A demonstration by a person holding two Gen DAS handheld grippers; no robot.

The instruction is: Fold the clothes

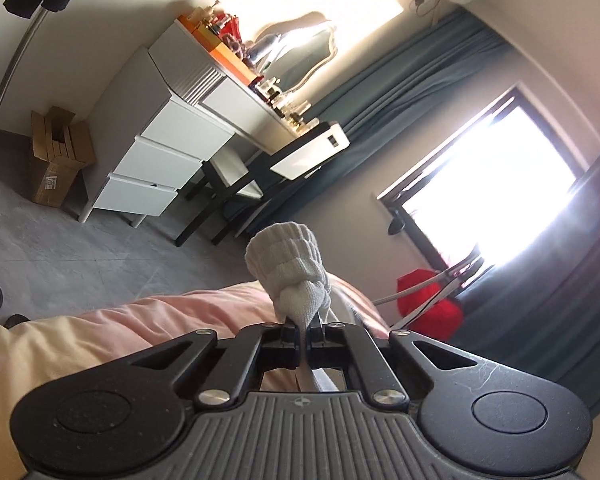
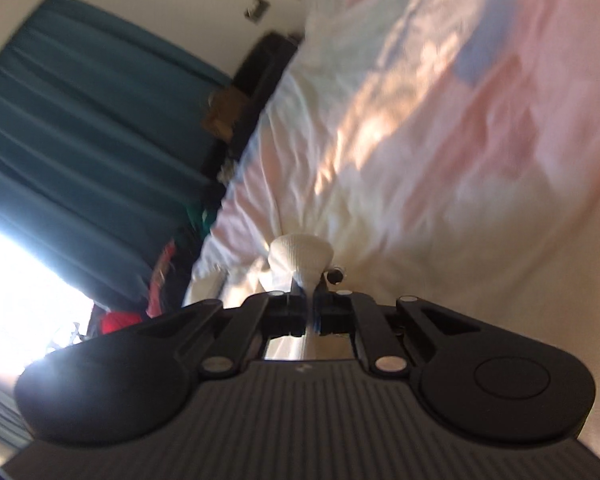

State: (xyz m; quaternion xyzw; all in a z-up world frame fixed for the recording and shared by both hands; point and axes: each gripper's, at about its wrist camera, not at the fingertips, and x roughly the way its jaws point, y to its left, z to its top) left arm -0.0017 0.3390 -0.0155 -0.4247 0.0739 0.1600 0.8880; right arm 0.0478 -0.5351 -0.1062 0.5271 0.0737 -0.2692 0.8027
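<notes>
Left wrist view: my left gripper is clamped on a bunched white knit garment held above the pink-and-cream bedspread's edge. My right gripper pinches what looks like the same fabric, though blurred. Folding seems barely begun; no fold is laid yet.

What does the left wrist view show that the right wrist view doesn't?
Left wrist only: a white dresser with a mirror, a cardboard box on grey floor, and the left gripper shut on a white knit garment.

Right wrist only: the right gripper shut on white fabric.

Both: pink-and-cream bedding, teal curtains, a bright window.
</notes>
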